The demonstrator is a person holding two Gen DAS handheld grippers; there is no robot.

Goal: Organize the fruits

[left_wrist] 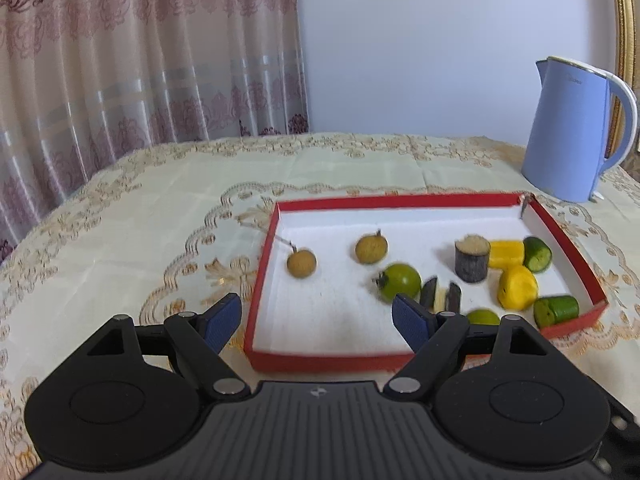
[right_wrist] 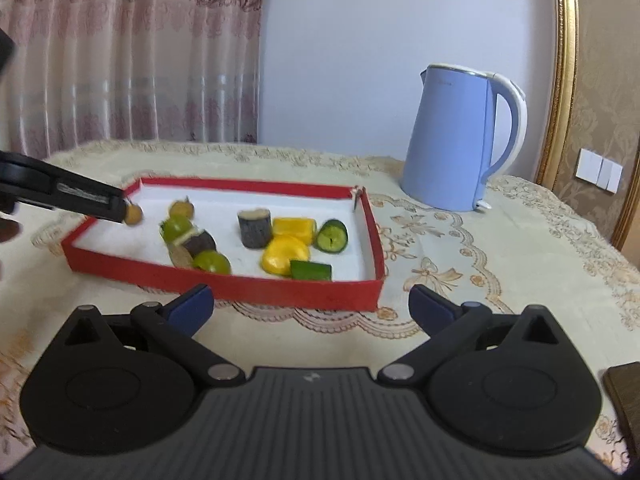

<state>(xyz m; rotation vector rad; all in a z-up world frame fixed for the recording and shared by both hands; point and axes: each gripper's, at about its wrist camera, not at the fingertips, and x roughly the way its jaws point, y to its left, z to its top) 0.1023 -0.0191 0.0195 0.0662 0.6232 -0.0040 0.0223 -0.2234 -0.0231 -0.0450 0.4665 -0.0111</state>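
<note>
Both pairs of jaws stand spread wide and grip nothing. The left gripper (left_wrist: 318, 318) hangs over the near left corner of the red tray (left_wrist: 320, 362), one blue pad outside the tray's left wall and the other above its white floor. The right gripper (right_wrist: 310, 306) hovers over the cloth-covered bench (right_wrist: 500, 280), just short of the tray's near wall.

The blue kettle (right_wrist: 452, 140) stands on the bench past the tray's far right corner.

All the fruit lies inside the tray. Toward its right end sit a dark sugarcane stub (left_wrist: 472, 258), two yellow pieces (left_wrist: 516, 286), and two green cucumber chunks (left_wrist: 556, 310). A green round fruit (left_wrist: 402, 280) lies mid-tray, and two brown longans (left_wrist: 371, 248) rest toward the far left.

In the left wrist view the right pad and its linkage hide most of a second green fruit (left_wrist: 482, 316) and part of the dark split pieces (left_wrist: 430, 292) beside it. In the right wrist view the left gripper's finger reaches in from the left edge and overlaps the leftmost longan (right_wrist: 134, 213); whether it touches the fruit cannot be told. That longan is blurred in both views.
</note>
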